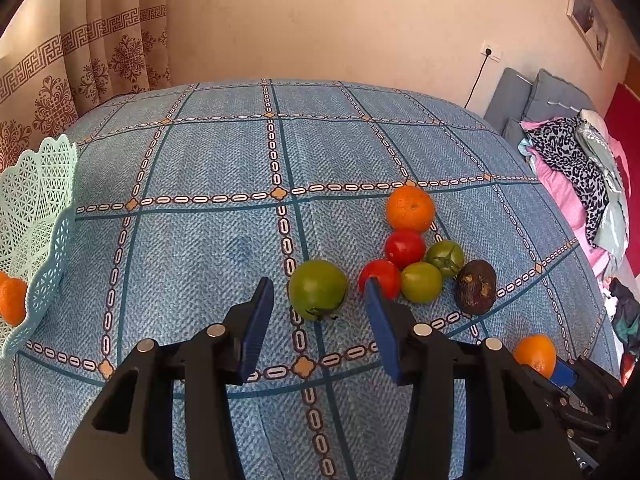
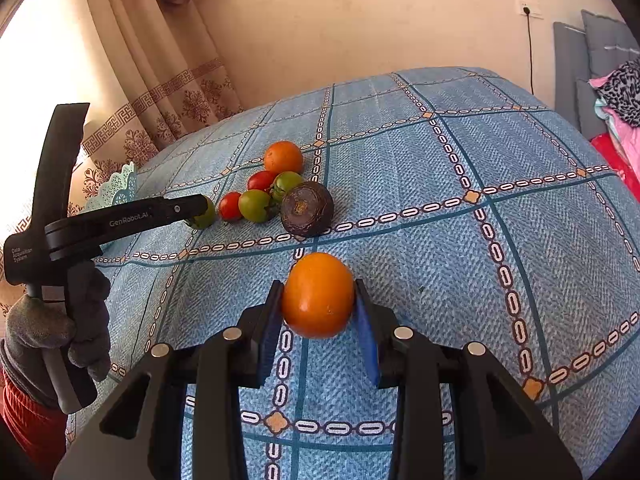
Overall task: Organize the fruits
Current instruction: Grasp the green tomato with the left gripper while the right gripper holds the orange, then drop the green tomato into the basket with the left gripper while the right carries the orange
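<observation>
My left gripper (image 1: 317, 282) is open, and a large green tomato (image 1: 318, 294) lies on the blue checked cloth between its blue fingertips. To its right sit two red tomatoes (image 1: 405, 246), two smaller green tomatoes (image 1: 421, 282), an orange (image 1: 410, 208) and a dark wrinkled fruit (image 1: 476, 286). My right gripper (image 2: 317, 286) is shut on another orange (image 2: 318, 294), held just above the cloth in front of the cluster (image 2: 255, 205). A mint lattice basket (image 1: 36, 216) at the far left holds an orange (image 1: 12, 300).
A gloved hand (image 2: 60, 328) holds the left gripper's handle. A patterned curtain (image 1: 100, 60) hangs behind the table on the left. Grey cushions (image 1: 536, 100) and a heap of clothes (image 1: 580, 168) lie beyond the table's right edge.
</observation>
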Demonstrator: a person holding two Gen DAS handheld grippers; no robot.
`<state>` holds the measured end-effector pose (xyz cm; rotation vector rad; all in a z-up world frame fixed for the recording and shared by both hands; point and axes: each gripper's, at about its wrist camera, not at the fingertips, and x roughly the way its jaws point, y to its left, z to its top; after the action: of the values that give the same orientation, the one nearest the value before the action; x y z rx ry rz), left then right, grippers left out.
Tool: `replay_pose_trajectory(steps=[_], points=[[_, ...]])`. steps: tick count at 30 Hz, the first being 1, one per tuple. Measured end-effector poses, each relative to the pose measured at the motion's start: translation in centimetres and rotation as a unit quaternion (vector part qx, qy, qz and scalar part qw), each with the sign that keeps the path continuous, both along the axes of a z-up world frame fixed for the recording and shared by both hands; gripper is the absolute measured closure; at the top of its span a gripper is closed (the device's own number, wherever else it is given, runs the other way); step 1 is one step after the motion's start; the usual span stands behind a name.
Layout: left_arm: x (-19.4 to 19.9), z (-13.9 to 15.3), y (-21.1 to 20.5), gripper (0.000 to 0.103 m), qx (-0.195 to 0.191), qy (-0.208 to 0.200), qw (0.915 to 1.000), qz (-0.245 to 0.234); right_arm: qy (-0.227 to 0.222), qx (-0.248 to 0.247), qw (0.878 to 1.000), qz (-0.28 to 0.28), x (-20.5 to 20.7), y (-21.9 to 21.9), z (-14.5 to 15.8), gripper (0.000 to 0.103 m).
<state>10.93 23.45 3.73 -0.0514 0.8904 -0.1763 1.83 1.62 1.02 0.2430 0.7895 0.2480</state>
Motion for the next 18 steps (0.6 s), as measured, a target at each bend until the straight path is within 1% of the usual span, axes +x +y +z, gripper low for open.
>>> replay_pose_trajectory(steps=[1, 5, 10, 13, 18], points=[[0.2, -0.3, -0.2, 0.07, 0.004, 0.003, 1.0, -0.002, 0.0, 0.0, 1.0, 0.0, 0.0, 0.0, 0.0, 0.069], [0.4, -0.5, -0.2, 0.07, 0.004, -0.005, 1.0, -0.005, 0.0, 0.001, 1.0, 0.001, 0.0, 0.1, -0.1, 0.069], [-0.5, -0.3, 0.2, 0.07, 0.005, -0.008, 1.0, 0.001, -0.005, -0.003, 1.0, -0.001, -0.1, 0.2, 0.1, 0.069], [-1.3, 0.5, 0.8, 0.071, 0.007, -0.017, 0.9998, 0.006, -0.01, -0.002, 1.0, -0.002, -0.5, 0.3, 0.4, 0.069], [-3.0, 2.5, 1.5, 0.07, 0.018, -0.042, 0.9988, 0.017, -0.013, 0.006, 1.0, 0.0, -0.8, 0.6, 1.0, 0.069]])
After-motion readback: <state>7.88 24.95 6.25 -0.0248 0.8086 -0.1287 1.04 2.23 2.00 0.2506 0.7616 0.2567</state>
